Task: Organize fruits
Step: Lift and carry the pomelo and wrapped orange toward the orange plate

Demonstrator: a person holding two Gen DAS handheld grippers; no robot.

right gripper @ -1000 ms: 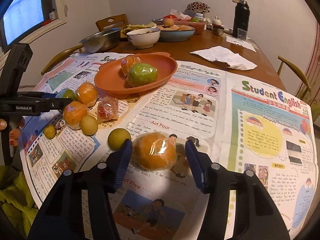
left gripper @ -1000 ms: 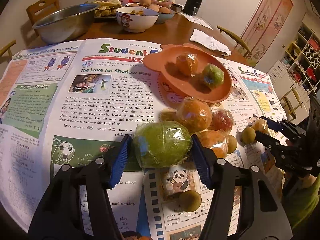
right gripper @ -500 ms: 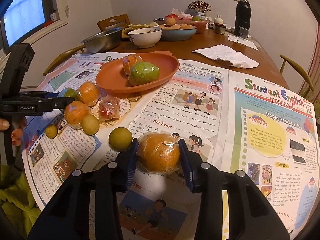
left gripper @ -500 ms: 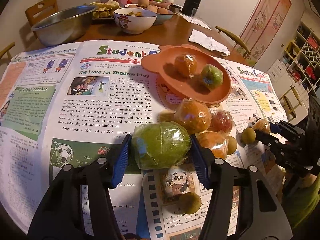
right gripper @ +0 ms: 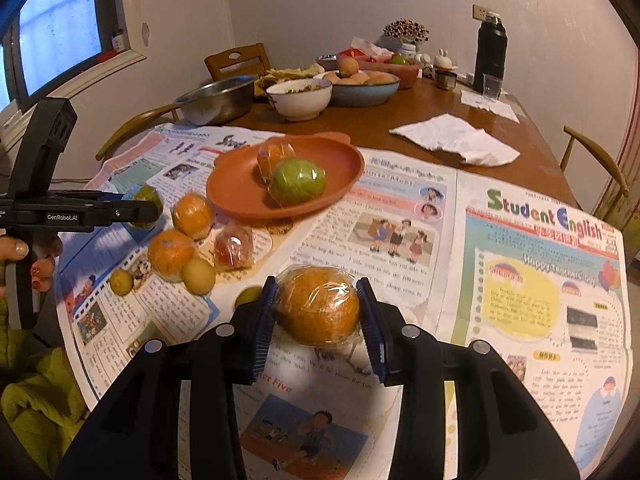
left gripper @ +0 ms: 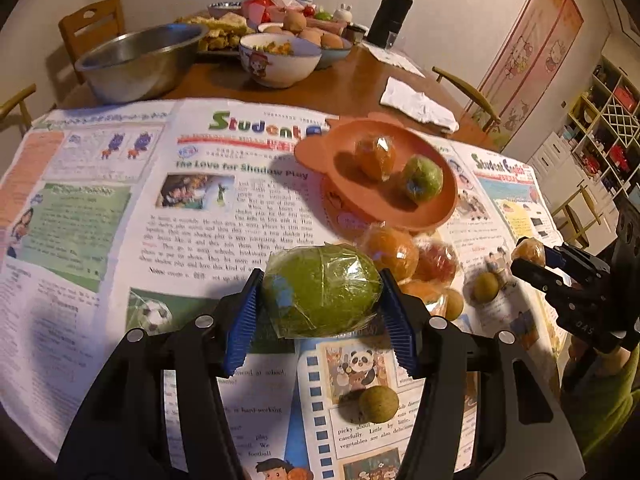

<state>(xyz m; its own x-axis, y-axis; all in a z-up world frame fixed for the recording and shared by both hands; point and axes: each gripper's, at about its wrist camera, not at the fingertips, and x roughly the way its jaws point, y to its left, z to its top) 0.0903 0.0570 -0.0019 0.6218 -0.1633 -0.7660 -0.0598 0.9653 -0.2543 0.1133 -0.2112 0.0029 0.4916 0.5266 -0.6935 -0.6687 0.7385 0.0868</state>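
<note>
My left gripper (left gripper: 320,308) is shut on a plastic-wrapped green fruit (left gripper: 322,290) and holds it above the newspaper. My right gripper (right gripper: 318,316) is shut on a wrapped orange (right gripper: 318,306), lifted off the paper. An orange plate (left gripper: 360,196) holds a wrapped orange (left gripper: 374,154) and a wrapped green fruit (left gripper: 422,178); it also shows in the right wrist view (right gripper: 240,188). Loose on the paper lie wrapped oranges (right gripper: 192,216), a wrapped red fruit (right gripper: 234,246) and small yellow-green fruits (right gripper: 198,276).
Newspaper (right gripper: 400,240) covers the near half of the wooden table (right gripper: 380,128). At the far end stand a steel bowl (left gripper: 140,60), a white bowl (left gripper: 280,60), food dishes, a black flask (right gripper: 490,54) and a crumpled tissue (right gripper: 456,142). Chairs surround the table.
My right gripper closed on the wrapped orange and lifted it. My left gripper, holding the green fruit, rose a little.
</note>
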